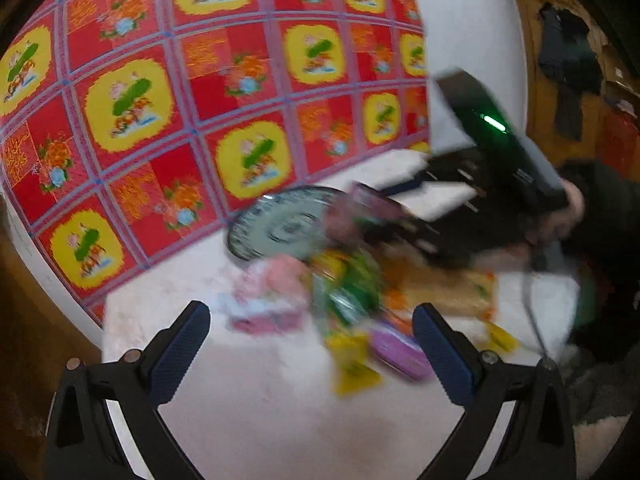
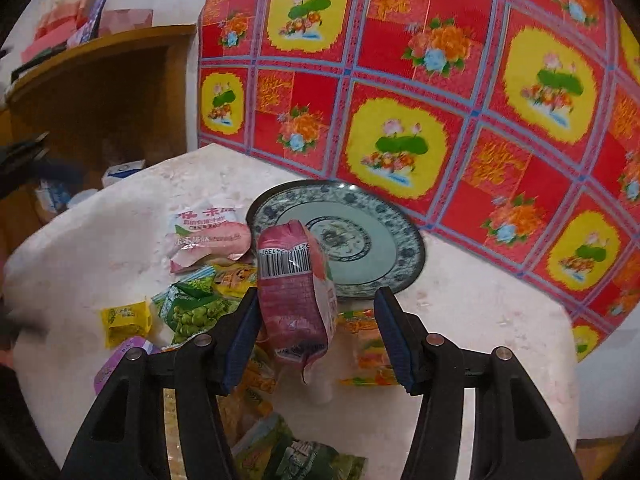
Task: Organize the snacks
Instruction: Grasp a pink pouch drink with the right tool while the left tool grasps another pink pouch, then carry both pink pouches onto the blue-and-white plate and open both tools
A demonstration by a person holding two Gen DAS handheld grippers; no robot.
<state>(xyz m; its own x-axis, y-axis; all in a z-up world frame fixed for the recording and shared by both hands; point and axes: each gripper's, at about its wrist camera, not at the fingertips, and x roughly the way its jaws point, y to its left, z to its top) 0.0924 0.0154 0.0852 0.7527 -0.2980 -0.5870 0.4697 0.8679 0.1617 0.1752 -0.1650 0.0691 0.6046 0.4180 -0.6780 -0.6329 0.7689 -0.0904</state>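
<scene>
In the right wrist view my right gripper (image 2: 316,312) is open. A dark red snack pack with a barcode (image 2: 294,284) stands against its left finger, apart from the right finger, just in front of the blue-patterned plate (image 2: 384,280). A pink packet (image 2: 208,232), green packets (image 2: 192,312), a yellow packet (image 2: 126,320) and an orange packet (image 2: 368,348) lie on the white table (image 2: 480,320). In the blurred left wrist view my left gripper (image 1: 312,336) is open and empty above the snack pile (image 1: 344,292); the right gripper (image 1: 500,152) is over the plate (image 1: 280,228).
A red and yellow flowered cloth (image 2: 440,100) hangs behind the table. A wooden shelf (image 2: 100,92) with boxes stands at the left. A purple packet (image 2: 116,364) lies near the table's front left. The table edge runs at the right (image 2: 568,340).
</scene>
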